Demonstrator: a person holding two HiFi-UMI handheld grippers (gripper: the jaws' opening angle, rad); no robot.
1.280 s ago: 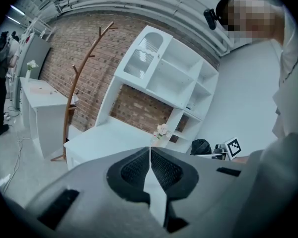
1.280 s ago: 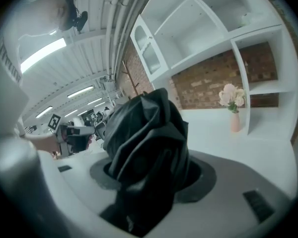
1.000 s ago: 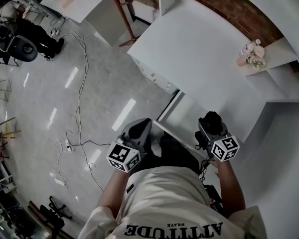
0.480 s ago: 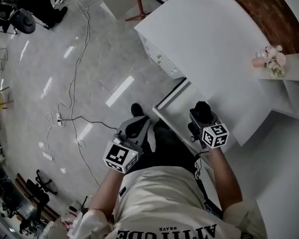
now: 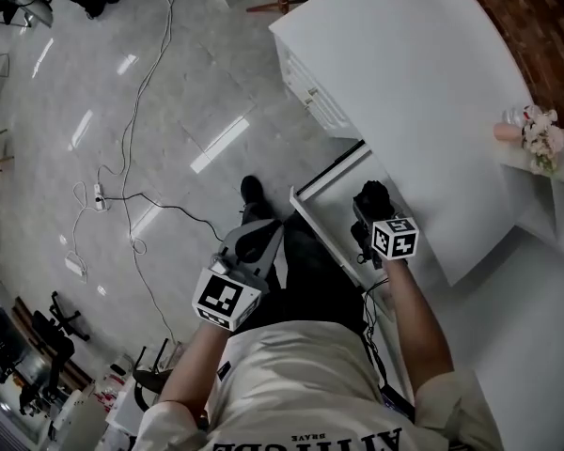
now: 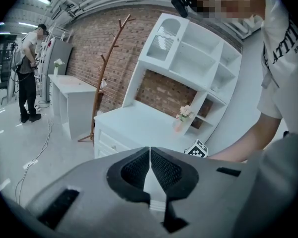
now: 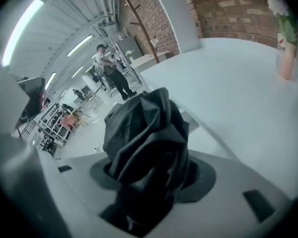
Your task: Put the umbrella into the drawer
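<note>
A folded black umbrella [image 5: 373, 198] [image 7: 145, 135] sticks out of my right gripper [image 5: 369, 207] [image 7: 148, 180], whose jaws are shut on it. In the head view it hangs over the open white drawer [image 5: 327, 170] under the front edge of the white desk [image 5: 404, 83]. The right gripper view shows the desk top [image 7: 238, 88] just beyond the umbrella. My left gripper [image 5: 260, 236] [image 6: 149, 151] is to the left of the drawer, over the person's legs, with its pads touching and nothing between them.
A pink flower vase [image 5: 536, 139] [image 6: 181, 119] stands on the desk by the white hutch [image 6: 188, 58]. More drawer fronts [image 5: 310, 92] face the floor. Cables [image 5: 122, 195] trail over the tiles. A wooden coat stand [image 6: 102, 83] and a standing person [image 6: 27, 73] are further off.
Both grippers have come down, the right one more, carrying the umbrella nearer the open drawer. The head view has tipped, so the desk now sits higher in the frame.
</note>
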